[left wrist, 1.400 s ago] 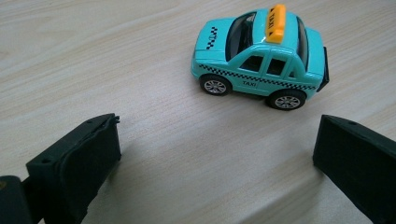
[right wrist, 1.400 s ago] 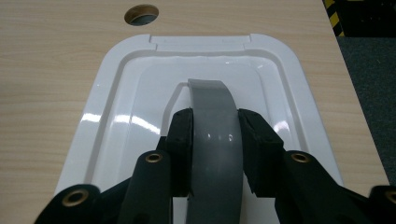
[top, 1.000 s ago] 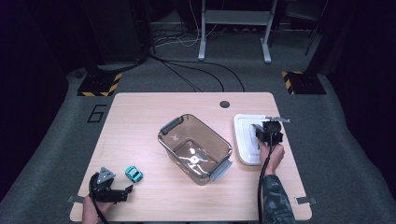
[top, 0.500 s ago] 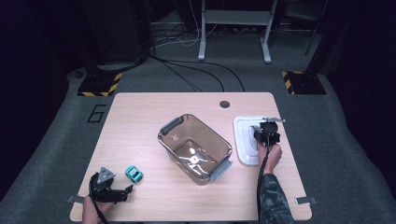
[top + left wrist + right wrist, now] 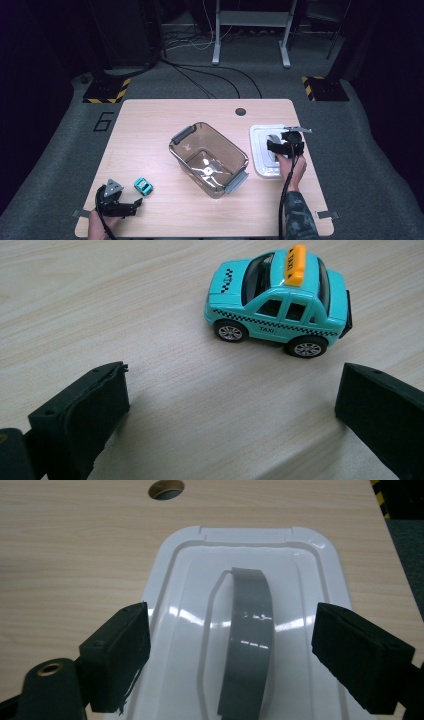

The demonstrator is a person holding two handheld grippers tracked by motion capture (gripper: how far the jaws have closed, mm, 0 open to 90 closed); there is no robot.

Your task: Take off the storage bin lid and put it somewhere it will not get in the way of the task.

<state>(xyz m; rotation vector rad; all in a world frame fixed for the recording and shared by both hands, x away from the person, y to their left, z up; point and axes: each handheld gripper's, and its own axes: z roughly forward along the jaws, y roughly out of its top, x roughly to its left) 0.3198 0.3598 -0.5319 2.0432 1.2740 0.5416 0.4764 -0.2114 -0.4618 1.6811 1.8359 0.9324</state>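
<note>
A teal toy taxi [image 5: 143, 186] [image 5: 277, 300] with an orange roof sign stands on the wooden table near its front left. My left gripper [image 5: 134, 204] [image 5: 230, 405] rests just short of it, open, with nothing between its jaws. At the right lies a white lid [image 5: 260, 150] [image 5: 310, 580] with a grey strap handle [image 5: 247, 630]. My right gripper [image 5: 281, 142] [image 5: 232, 630] hovers over the lid. Its jaws have just been opening and now stand wide on either side of the handle, touching nothing.
A clear brownish tub [image 5: 226, 142] with grey latches stands empty in the middle of the table, turned at an angle. A round cable hole [image 5: 240, 111] [image 5: 167, 487] sits near the far edge. The lid lies close to the table's right edge.
In the high view the right gripper stays over the lid, almost where it was. The left gripper and the taxi have kept still.
</note>
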